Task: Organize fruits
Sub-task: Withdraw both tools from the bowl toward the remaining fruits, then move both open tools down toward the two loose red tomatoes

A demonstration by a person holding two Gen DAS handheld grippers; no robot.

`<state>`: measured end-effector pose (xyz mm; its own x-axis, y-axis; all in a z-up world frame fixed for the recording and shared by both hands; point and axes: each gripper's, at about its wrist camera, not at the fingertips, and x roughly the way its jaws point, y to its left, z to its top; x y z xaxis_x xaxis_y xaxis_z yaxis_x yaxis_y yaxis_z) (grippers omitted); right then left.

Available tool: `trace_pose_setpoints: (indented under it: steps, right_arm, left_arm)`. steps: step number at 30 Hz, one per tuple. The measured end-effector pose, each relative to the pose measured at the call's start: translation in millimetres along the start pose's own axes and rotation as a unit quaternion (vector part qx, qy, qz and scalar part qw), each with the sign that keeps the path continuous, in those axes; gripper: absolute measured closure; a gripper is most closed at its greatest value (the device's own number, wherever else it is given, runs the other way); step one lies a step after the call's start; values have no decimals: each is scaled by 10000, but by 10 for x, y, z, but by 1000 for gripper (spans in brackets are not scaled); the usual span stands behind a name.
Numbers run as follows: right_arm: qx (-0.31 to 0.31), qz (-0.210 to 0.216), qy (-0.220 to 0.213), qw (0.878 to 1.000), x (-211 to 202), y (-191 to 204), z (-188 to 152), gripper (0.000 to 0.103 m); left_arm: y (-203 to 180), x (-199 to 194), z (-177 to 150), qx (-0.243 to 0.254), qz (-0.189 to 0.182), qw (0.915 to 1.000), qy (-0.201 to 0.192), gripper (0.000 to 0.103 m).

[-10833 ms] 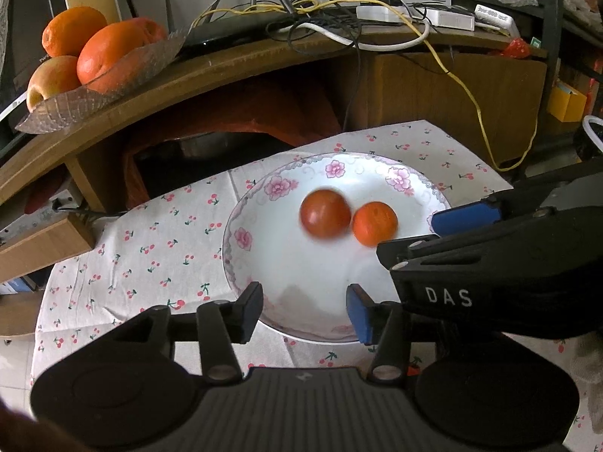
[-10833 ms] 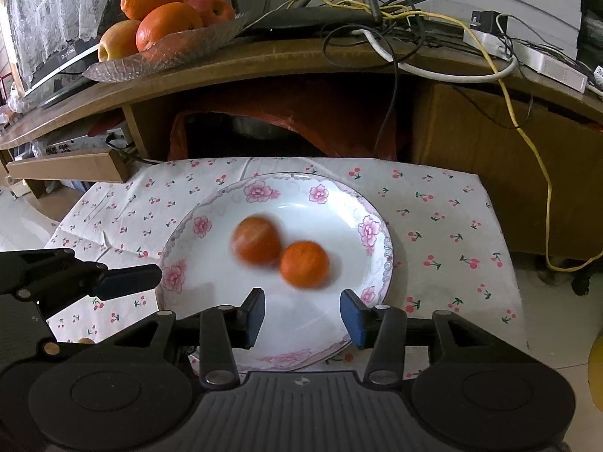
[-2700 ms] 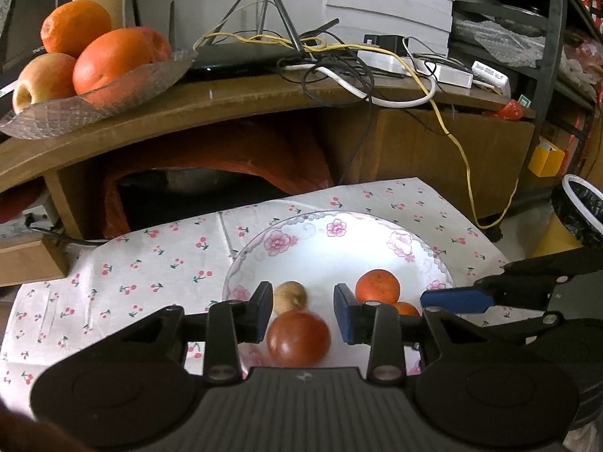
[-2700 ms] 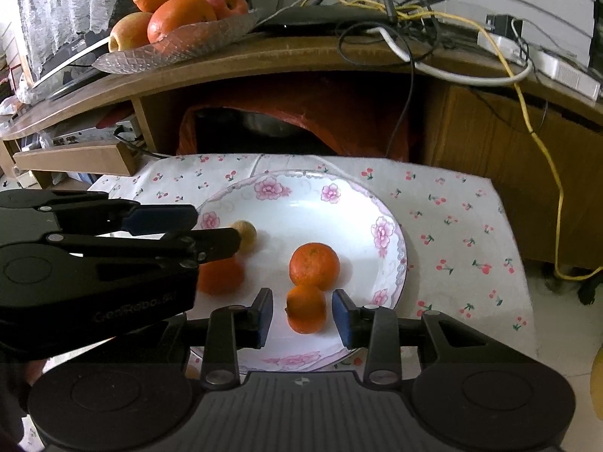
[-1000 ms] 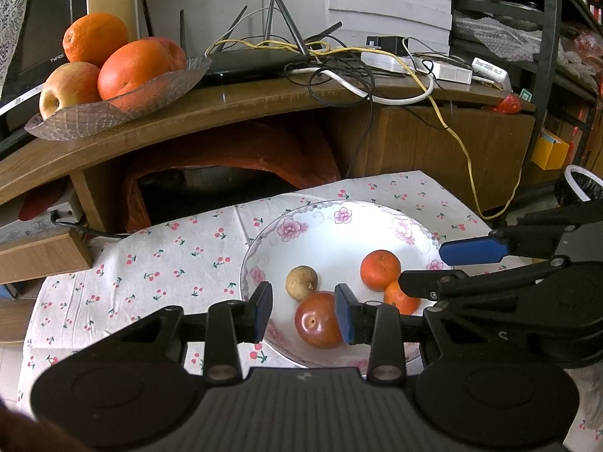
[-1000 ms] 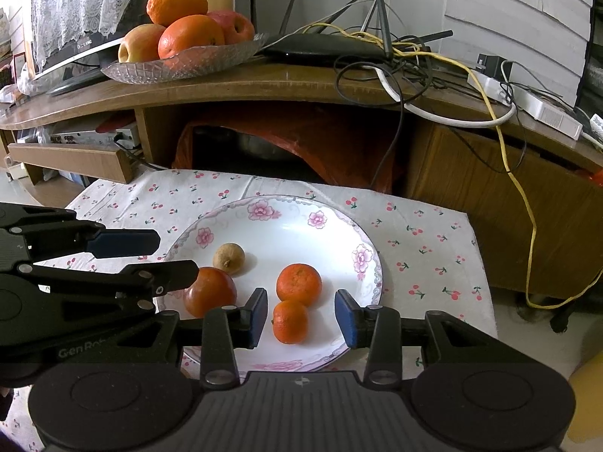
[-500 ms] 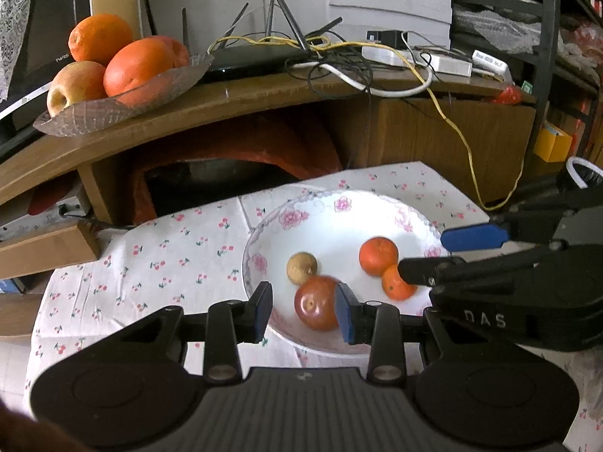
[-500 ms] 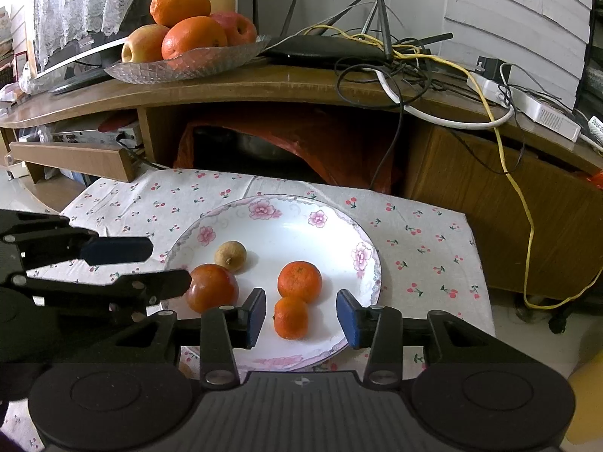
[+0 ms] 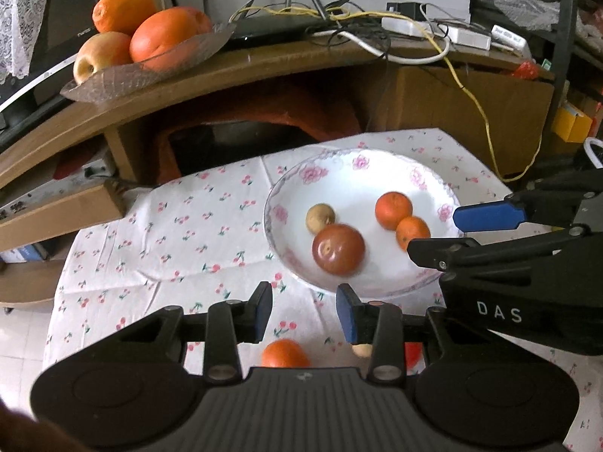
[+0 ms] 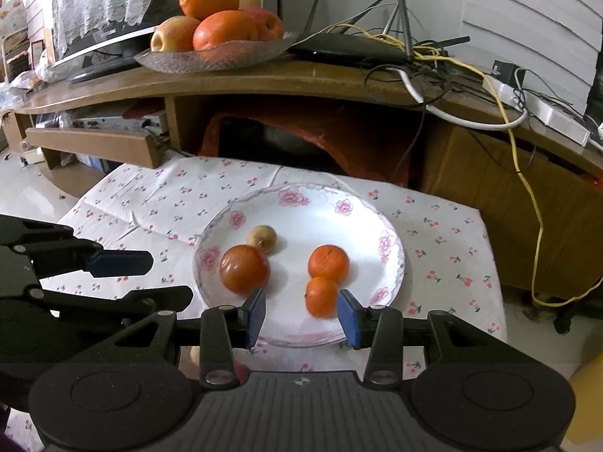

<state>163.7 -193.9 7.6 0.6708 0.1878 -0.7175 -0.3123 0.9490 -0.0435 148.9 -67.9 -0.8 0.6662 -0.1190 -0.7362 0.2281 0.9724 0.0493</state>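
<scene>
- A white plate (image 10: 392, 263) with pink flowers on its rim lies on a table covered by a cherry-print cloth (image 10: 169, 211). It sits nearer the right edge than the left, and its near rim is close to the front edge.
- Four fruits lie on the plate: a red tomato (image 10: 244, 269) at the left, a small tan fruit (image 10: 262, 238) touching it from behind, an orange (image 10: 328, 263) right of the middle, and a smaller orange (image 10: 320, 297) touching it on the near side.
- The far half of the plate is bare, and bare cloth runs wide to the left of it.
- In the left wrist view, another orange (image 9: 285, 354) and a small pale fruit (image 9: 362, 349) lie on the cloth near the front edge, partly hidden by the gripper body.
- A wooden shelf (image 10: 264, 79) overhangs the table's far edge. It carries a glass dish (image 10: 215, 56) of oranges and apples, and a tangle of cables (image 10: 433, 60).
- The left gripper (image 9: 304, 312) points steeply down over the cloth, just short of the plate's near-left rim. Its jaws are easing apart with nothing between them.
- The right gripper (image 10: 300, 316) tilts down over the plate's near rim. Its jaws are apart and empty, and the smaller orange lies just beyond the gap, touching neither pad.
- The two grippers hang side by side, close but apart.
</scene>
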Motion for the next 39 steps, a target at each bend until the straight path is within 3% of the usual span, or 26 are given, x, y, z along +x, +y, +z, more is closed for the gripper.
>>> trace_pose_setpoints:
  steps: [16,39]
  right_arm:
    - [-245,177,226,9993,16,191,-111,62]
    - [-373,288,418,9980,86,289,-170,58]
  left_arm:
    - [78,-25,-226,-92,118,9992,379,58]
    - [215,21,-294,-190,290,9986,400,54]
